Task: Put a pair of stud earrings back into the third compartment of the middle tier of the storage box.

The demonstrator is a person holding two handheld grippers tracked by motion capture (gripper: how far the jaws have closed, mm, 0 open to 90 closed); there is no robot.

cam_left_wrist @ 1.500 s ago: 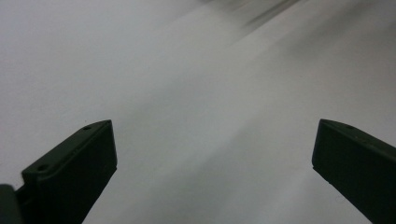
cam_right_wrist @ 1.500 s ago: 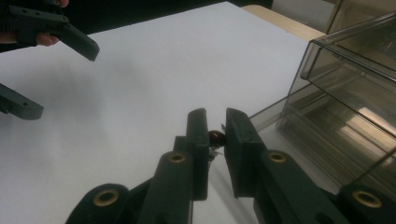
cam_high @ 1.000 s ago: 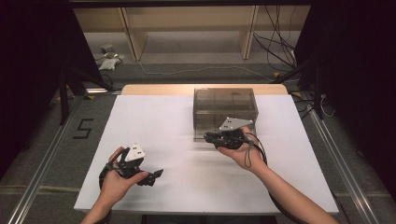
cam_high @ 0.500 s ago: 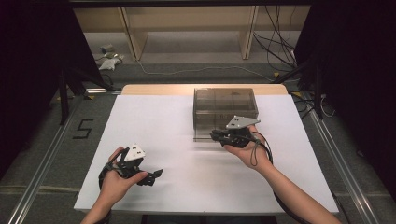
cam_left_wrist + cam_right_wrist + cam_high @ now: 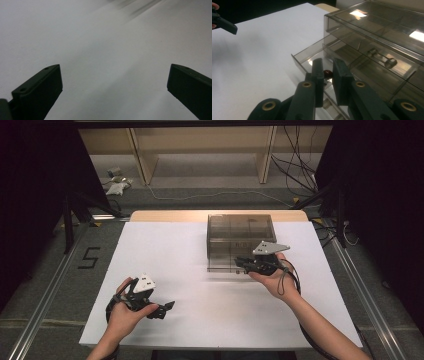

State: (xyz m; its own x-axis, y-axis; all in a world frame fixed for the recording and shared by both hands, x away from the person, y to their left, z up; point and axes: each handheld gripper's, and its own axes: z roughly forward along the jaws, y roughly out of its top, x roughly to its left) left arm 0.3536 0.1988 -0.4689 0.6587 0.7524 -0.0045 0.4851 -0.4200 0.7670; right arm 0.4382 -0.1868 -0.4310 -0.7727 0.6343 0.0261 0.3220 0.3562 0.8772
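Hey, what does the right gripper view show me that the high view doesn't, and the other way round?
Right gripper view adds: a small dark red knob with the right gripper shut on it, the drawer standing partly out, and a metal handle on the drawer above. High view adds: the person's forearms, the floor mark 5, the shelving and cables behind. Both share: the smoky drawer box, the white table and the left gripper.
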